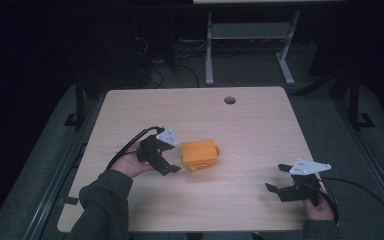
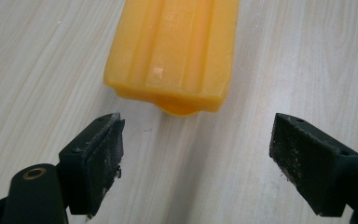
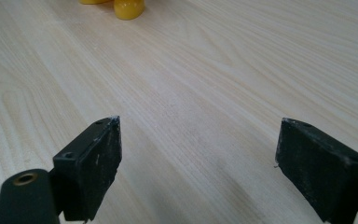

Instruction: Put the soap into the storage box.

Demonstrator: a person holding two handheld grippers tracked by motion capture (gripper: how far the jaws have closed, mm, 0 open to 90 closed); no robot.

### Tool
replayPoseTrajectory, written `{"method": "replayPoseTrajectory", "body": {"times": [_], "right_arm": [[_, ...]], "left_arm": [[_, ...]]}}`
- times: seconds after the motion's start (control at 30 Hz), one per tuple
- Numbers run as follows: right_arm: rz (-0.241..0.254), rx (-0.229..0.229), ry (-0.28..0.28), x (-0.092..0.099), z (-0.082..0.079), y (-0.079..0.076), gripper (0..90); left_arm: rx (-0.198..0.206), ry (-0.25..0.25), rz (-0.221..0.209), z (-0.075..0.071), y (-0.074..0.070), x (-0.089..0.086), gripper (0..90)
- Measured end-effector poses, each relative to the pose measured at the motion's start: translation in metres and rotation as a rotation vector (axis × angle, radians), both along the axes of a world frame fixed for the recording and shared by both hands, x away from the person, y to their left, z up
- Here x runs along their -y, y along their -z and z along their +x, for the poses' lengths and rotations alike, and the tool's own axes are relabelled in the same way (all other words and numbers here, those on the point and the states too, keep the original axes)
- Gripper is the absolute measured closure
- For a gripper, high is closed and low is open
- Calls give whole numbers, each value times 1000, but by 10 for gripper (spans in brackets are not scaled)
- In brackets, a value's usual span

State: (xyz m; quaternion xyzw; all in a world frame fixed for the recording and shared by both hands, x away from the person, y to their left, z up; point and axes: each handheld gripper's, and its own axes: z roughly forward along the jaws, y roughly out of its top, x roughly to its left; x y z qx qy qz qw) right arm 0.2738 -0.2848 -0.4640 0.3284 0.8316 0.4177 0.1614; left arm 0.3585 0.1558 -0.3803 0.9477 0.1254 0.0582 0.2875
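An orange plastic block (image 1: 199, 153) with a ribbed top lies near the middle of the light wooden table (image 1: 250, 120). My left gripper (image 1: 171, 156) sits just to its left, open, with its jaws pointing at the block. In the left gripper view the orange block (image 2: 172, 51) lies just beyond the open left gripper (image 2: 196, 149), with nothing between the pads. My right gripper (image 1: 275, 177) rests open near the table's front right. In the right gripper view the right gripper (image 3: 198, 154) stands over bare wood, and a bit of the orange block (image 3: 128, 8) peeks in at the top edge.
A round cable hole (image 1: 229, 100) sits near the table's far edge. Behind the table stand the white legs of another desk (image 1: 209, 50), on a dark floor with cables. A black cable (image 1: 360, 190) trails from the right gripper off the table's right side.
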Motion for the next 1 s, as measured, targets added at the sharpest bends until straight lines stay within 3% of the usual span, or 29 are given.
{"method": "replayPoseTrajectory", "body": {"times": [0.57,1.0], "right_arm": [[-9,4,23,3,-1,0,137],[-15,16,58,6,-4,0,137]], "left_arm": [[35,-1,-14,-21,-1,-17,168],[18,-4,-31,-40,13,-33,167]]}}
